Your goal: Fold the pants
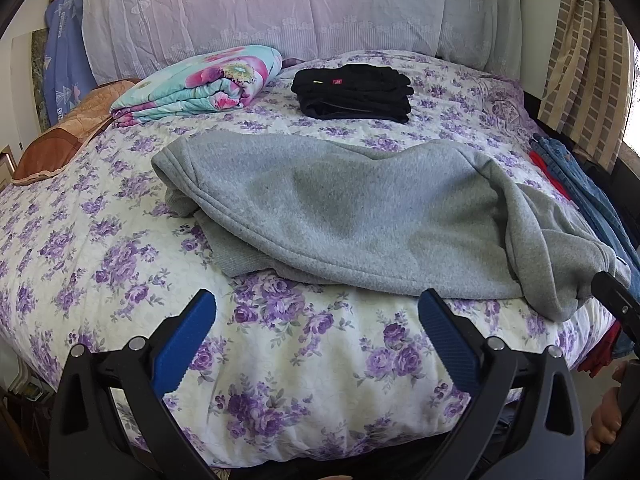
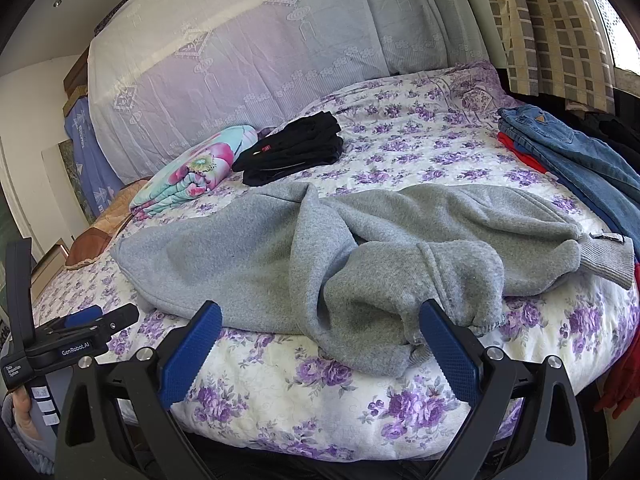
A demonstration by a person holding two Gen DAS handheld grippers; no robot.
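Grey sweatpants (image 1: 360, 216) lie loosely bunched across the flowered bedspread (image 1: 80, 216); they also show in the right wrist view (image 2: 248, 256), with a cuffed leg end (image 2: 608, 260) at the right. My left gripper (image 1: 316, 304) is open and empty, just short of the pants' near hem. My right gripper (image 2: 320, 316) is open, its blue fingers (image 2: 448, 344) straddling a bunched fold of the pants at the bed's front edge, not closed on it. The left gripper shows at the left of the right wrist view (image 2: 100, 320).
A folded black garment stack (image 1: 352, 92) and a folded floral quilt (image 1: 200, 84) lie at the back of the bed. Blue jeans over a red garment (image 2: 572, 160) lie at the right edge. A white lace-draped headboard (image 1: 260, 12) stands behind. A brown pillow (image 1: 68, 136) lies left.
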